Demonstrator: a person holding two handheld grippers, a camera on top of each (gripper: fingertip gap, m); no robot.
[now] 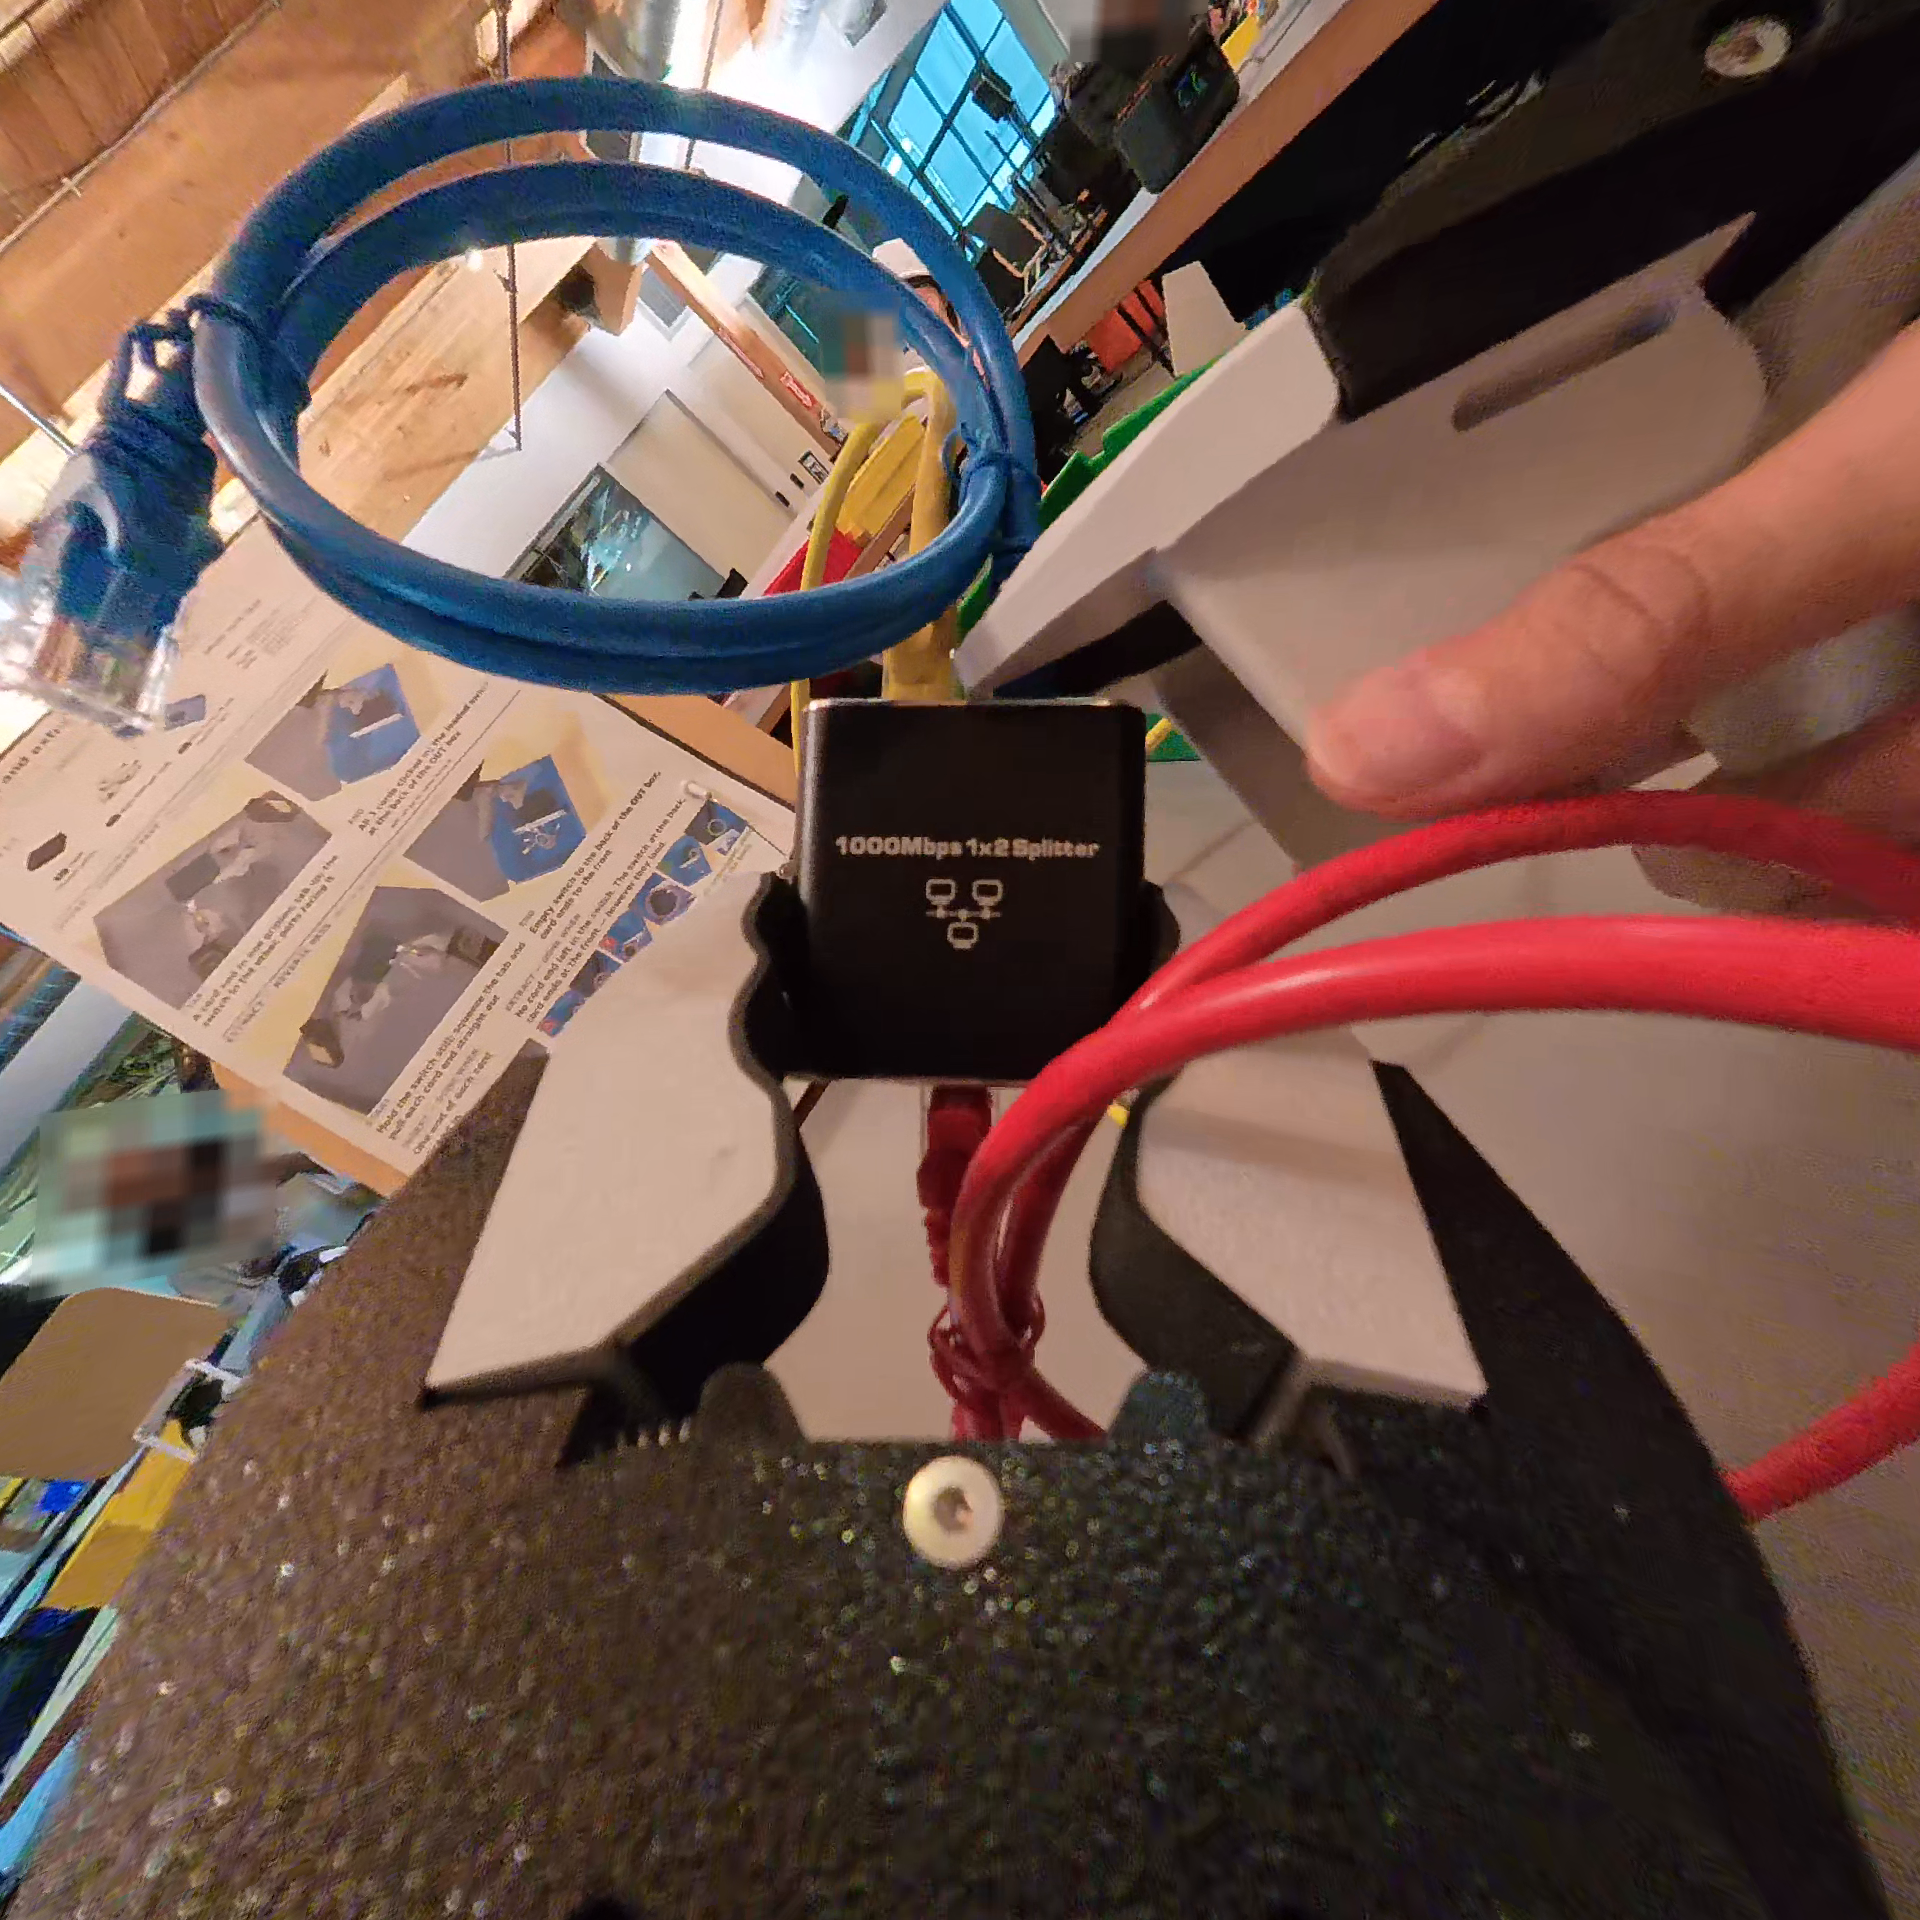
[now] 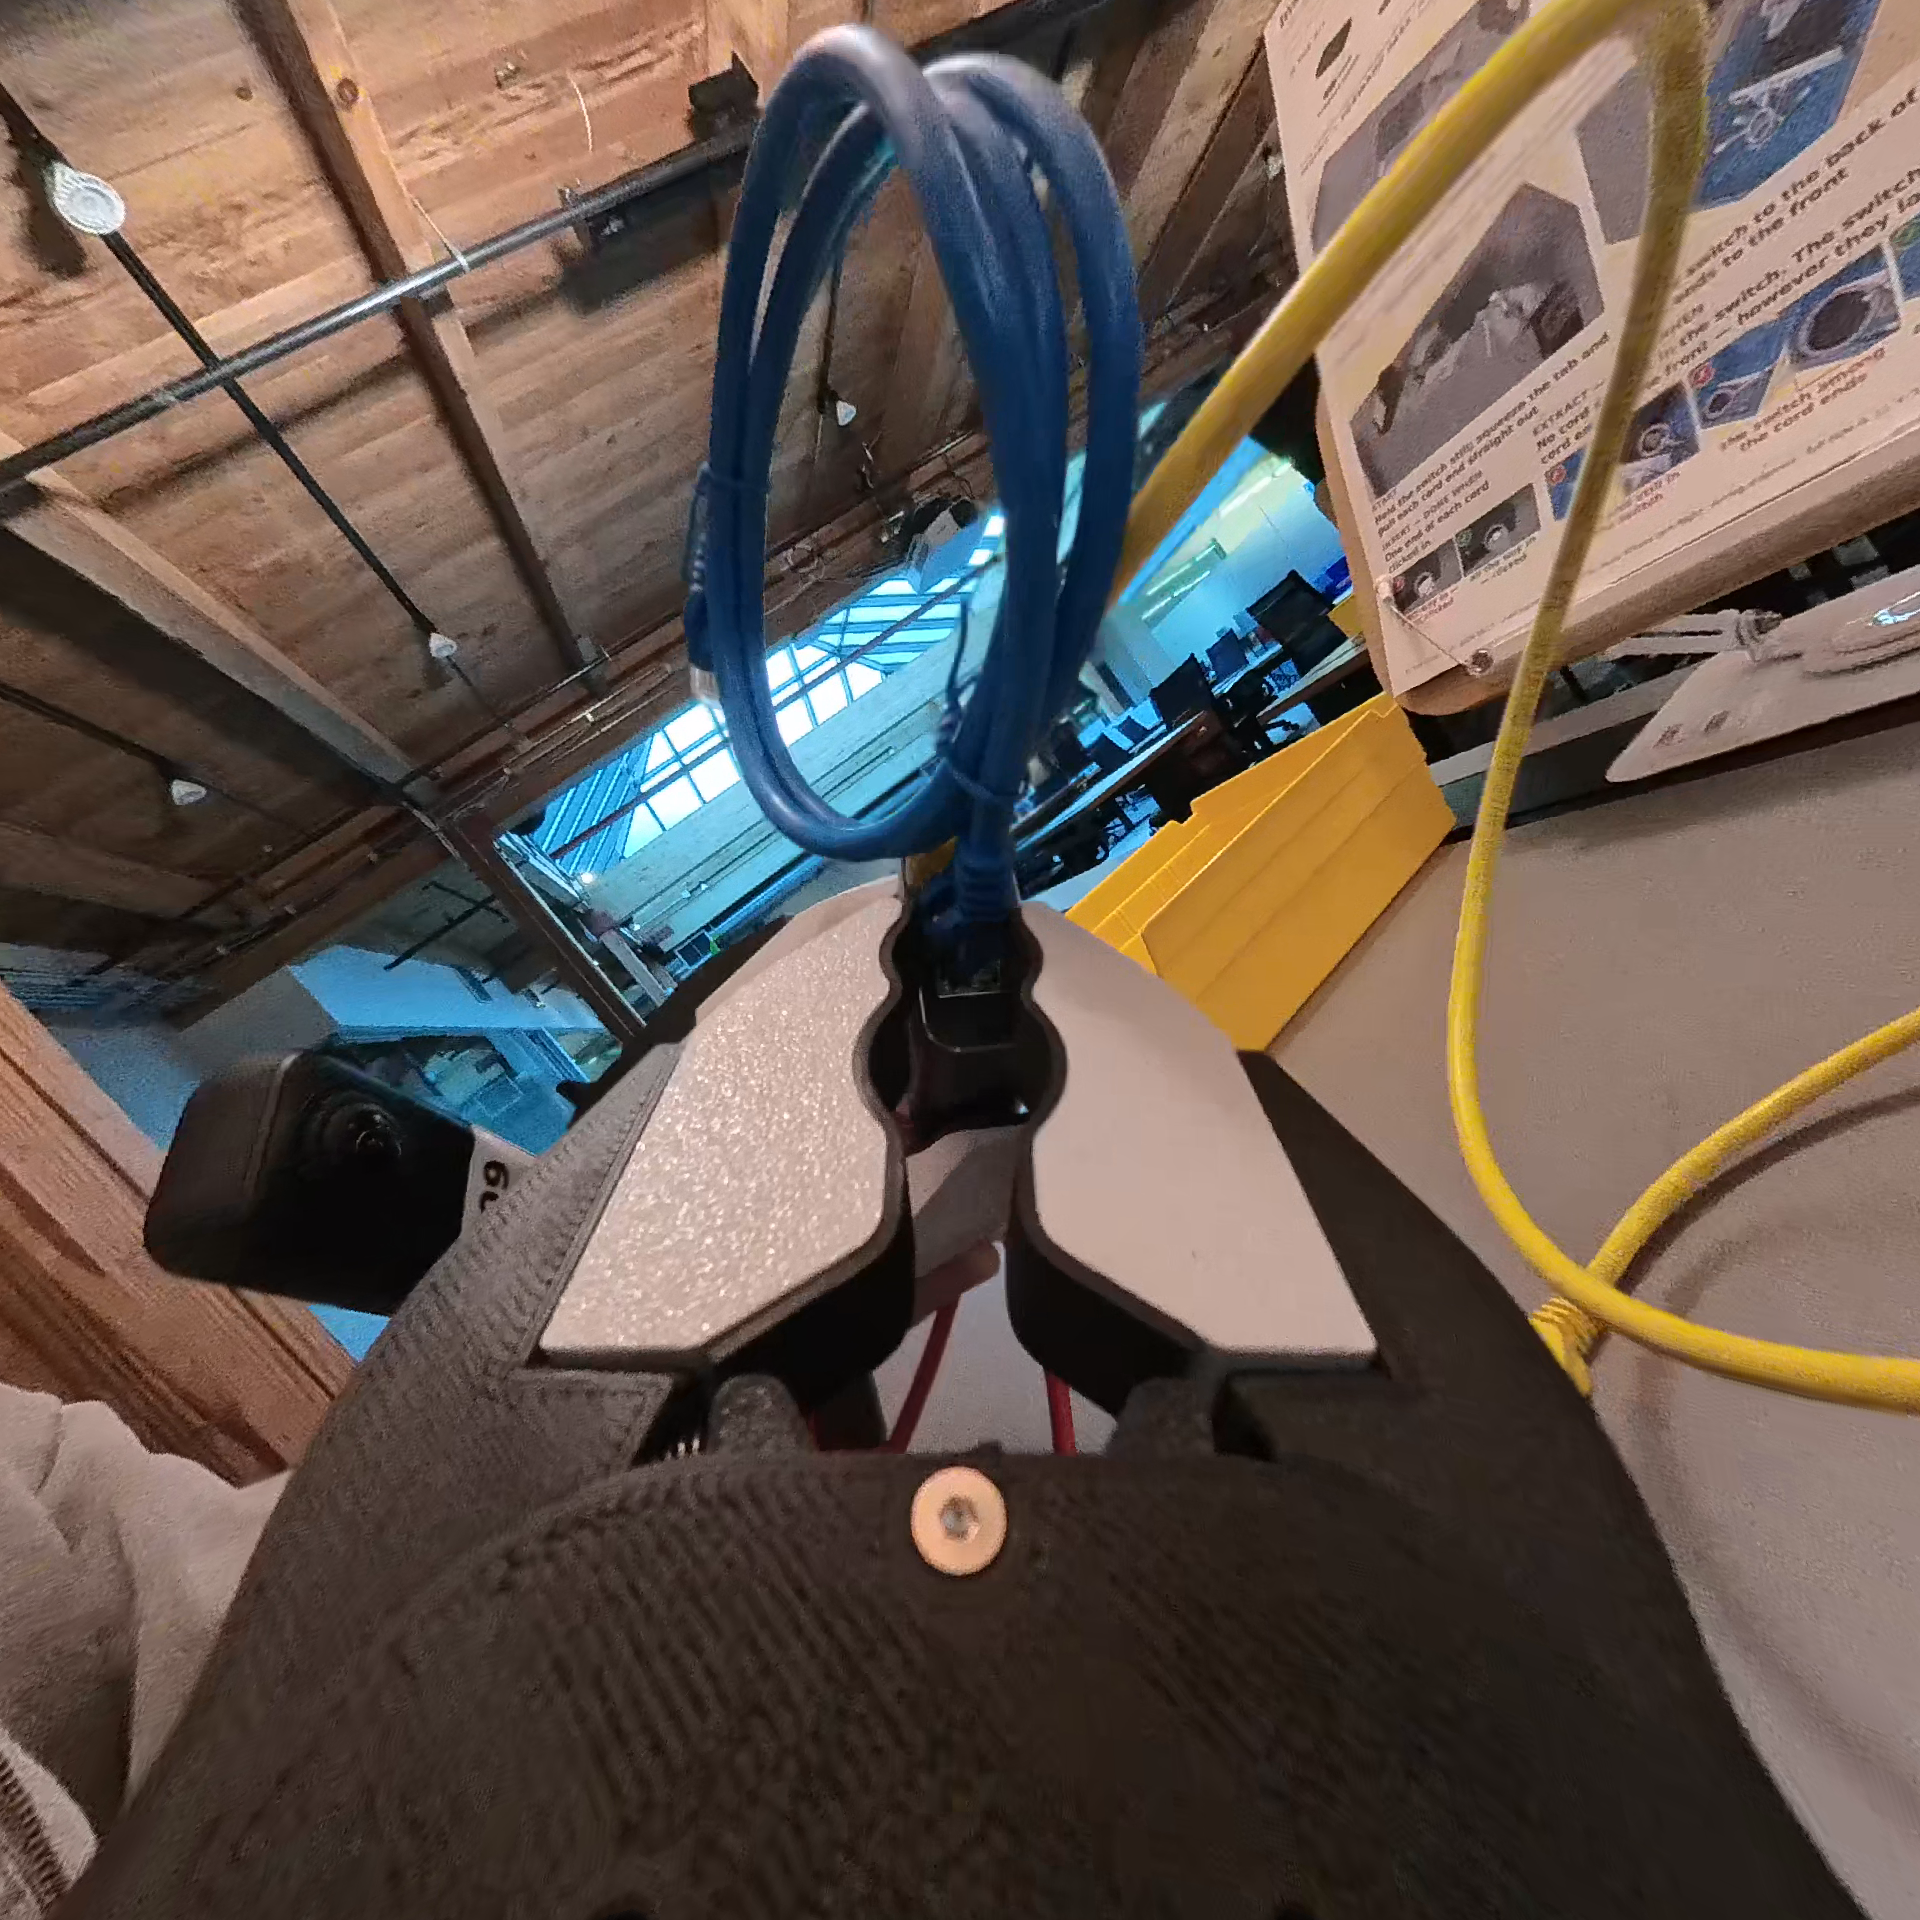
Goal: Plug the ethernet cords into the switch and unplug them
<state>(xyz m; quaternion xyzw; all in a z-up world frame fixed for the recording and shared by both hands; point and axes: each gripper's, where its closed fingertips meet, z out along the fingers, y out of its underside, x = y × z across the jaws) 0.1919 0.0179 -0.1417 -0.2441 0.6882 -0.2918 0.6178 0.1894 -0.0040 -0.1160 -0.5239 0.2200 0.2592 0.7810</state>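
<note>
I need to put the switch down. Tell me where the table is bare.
Bare grey table lies right of the yellow bin, inside and below the yellow cord loop. It is crowded at the switch, where the blue cord and red cord hang.

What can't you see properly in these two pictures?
- Left wrist view: the far ports of the black switch face away, so whether the yellow cord is clicked in is hidden.
- Left wrist view: the red cord runs off the right edge.
- Right wrist view: the gripper fingers cover the blue cord plug.
</note>
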